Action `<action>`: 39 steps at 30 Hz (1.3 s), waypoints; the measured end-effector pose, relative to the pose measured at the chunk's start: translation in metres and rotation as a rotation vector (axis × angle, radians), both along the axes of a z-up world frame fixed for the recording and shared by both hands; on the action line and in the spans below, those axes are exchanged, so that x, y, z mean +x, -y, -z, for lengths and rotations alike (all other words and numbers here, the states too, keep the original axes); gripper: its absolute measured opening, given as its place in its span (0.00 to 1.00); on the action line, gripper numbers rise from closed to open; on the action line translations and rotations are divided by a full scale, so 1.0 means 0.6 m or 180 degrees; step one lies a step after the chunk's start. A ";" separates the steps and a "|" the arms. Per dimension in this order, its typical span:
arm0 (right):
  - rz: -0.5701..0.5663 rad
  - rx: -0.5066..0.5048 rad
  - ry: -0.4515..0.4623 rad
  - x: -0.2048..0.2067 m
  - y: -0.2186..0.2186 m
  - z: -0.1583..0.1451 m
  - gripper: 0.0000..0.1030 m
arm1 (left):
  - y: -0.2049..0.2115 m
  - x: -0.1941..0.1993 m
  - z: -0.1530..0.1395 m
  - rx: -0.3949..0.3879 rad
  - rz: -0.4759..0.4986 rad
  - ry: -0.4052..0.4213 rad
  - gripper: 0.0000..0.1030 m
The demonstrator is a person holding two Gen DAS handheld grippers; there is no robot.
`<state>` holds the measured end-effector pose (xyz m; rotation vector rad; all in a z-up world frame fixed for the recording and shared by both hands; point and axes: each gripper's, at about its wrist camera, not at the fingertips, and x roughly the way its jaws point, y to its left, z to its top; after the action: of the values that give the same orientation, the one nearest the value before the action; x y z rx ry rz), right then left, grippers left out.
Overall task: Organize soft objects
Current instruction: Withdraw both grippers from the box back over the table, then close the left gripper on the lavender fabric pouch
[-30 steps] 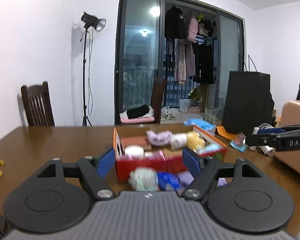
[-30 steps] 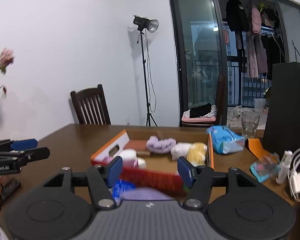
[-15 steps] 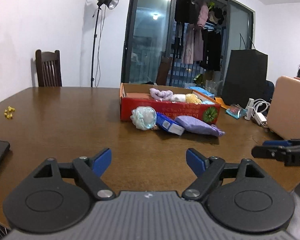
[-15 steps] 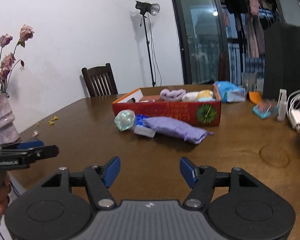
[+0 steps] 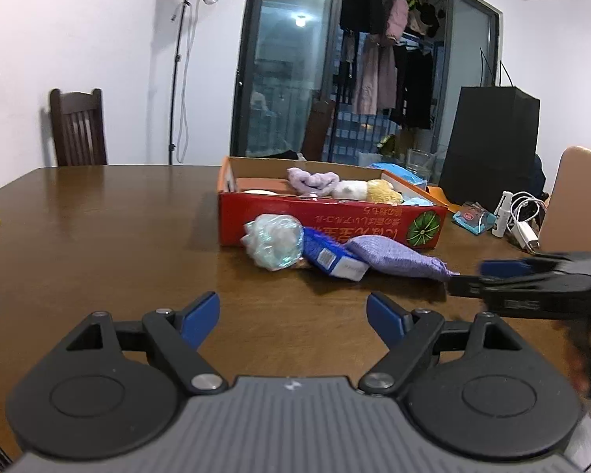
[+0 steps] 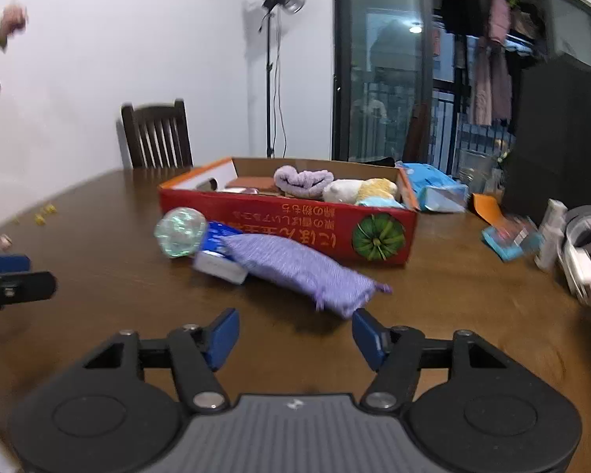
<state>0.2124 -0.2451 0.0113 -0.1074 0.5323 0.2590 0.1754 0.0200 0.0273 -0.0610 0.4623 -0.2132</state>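
We see the purple pouch (image 6: 299,268) lying flat on the brown table (image 6: 453,295), in the centre of the right wrist frame; its long axis runs from upper left to lower right, with the fringed end pointing lower right. Its upper-left end rests against a blue packet (image 6: 216,248), and a clear wrapped ball (image 6: 180,231) sits just left of that. Behind all three stands the red box (image 6: 295,216), holding a lilac cloth (image 6: 303,181) and pale plush pieces (image 6: 358,190). Our right gripper (image 6: 294,335) hovers just before the pouch's fringed end, jaws wide apart and holding nothing. Our left gripper (image 5: 292,317) hangs at lower centre, jaws likewise spread and empty
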 end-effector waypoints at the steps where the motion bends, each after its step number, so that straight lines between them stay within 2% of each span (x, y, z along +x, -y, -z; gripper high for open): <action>1: -0.0027 -0.0043 -0.0024 0.026 -0.006 0.003 0.51 | 0.008 0.013 0.001 0.0009 0.0014 -0.0028 0.81; 2: -0.0050 -0.0057 -0.0057 0.048 -0.010 0.007 0.51 | 0.015 0.026 0.002 0.0011 0.0034 -0.0058 0.81; 3: -0.0052 -0.0083 -0.0087 0.066 -0.013 0.011 0.45 | 0.022 0.036 0.003 0.0009 0.0056 -0.0083 0.81; 5: -0.0083 -0.0176 -0.0136 0.091 -0.018 0.022 0.27 | 0.036 0.053 0.005 -0.0011 0.0106 -0.0134 0.81; 6: -0.0119 -0.0184 -0.0199 0.097 -0.015 0.027 0.13 | 0.042 0.058 0.006 -0.0017 0.0125 -0.0156 0.81; 9: -0.0315 -0.0122 -0.0313 0.071 0.011 0.033 0.08 | 0.059 0.070 0.009 -0.0021 0.0175 -0.0232 0.81; 11: -0.0379 -0.0113 -0.0290 0.027 0.039 0.030 0.10 | 0.073 0.066 0.011 -0.0041 0.0283 -0.0267 0.81; 12: -0.0350 0.0013 -0.0298 0.005 0.061 0.028 0.14 | 0.081 0.062 0.011 -0.0073 0.0380 -0.0276 0.81; 15: -0.0297 0.0479 -0.0457 -0.046 0.129 0.025 0.42 | 0.107 0.060 0.012 -0.0343 0.0687 -0.0417 0.81; 16: -0.0286 0.0675 -0.0467 -0.058 0.149 0.022 0.46 | 0.116 0.064 0.014 -0.0403 0.0739 -0.0473 0.81; 18: -0.0270 0.1110 -0.0428 -0.076 0.187 0.014 0.47 | 0.138 0.081 0.022 -0.0479 0.0817 -0.0607 0.78; 20: -0.0133 0.1265 -0.0282 -0.076 0.203 0.008 0.47 | 0.160 0.098 0.034 -0.0438 0.0805 -0.0687 0.66; 21: -0.0022 0.1248 -0.0238 -0.068 0.204 0.009 0.47 | 0.166 0.106 0.040 -0.0420 0.0786 -0.0732 0.59; 23: 0.0181 0.1125 -0.0258 -0.041 0.193 0.020 0.47 | 0.173 0.121 0.052 -0.0464 0.0758 -0.0841 0.55; 24: 0.0200 0.1088 -0.0273 -0.026 0.184 0.027 0.47 | 0.174 0.125 0.057 -0.0503 0.0762 -0.0879 0.48; 25: 0.0235 0.1088 -0.0329 -0.011 0.178 0.035 0.47 | 0.173 0.126 0.060 -0.0537 0.0773 -0.0912 0.36; 28: 0.0384 0.1006 -0.0467 0.027 0.160 0.052 0.47 | 0.174 0.123 0.068 -0.0524 0.0793 -0.0968 0.19; 32: 0.0439 0.0627 -0.0433 0.038 0.123 0.058 0.45 | 0.180 0.109 0.070 -0.0490 0.0865 -0.0928 0.14; 34: 0.0397 0.0395 -0.0422 0.040 0.103 0.058 0.32 | 0.182 0.109 0.070 -0.0479 0.0862 -0.0906 0.12; 36: 0.0377 0.0202 -0.0405 0.039 0.090 0.058 0.25 | 0.182 0.113 0.071 -0.0484 0.0866 -0.0898 0.12; 39: 0.0282 0.0079 -0.0378 0.036 0.078 0.057 0.15 | 0.184 0.114 0.070 -0.0445 0.0876 -0.0882 0.11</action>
<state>0.2339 -0.2922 -0.0229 -0.0443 0.6499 0.1860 0.2441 -0.0905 -0.0150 -0.1654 0.7321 -0.5115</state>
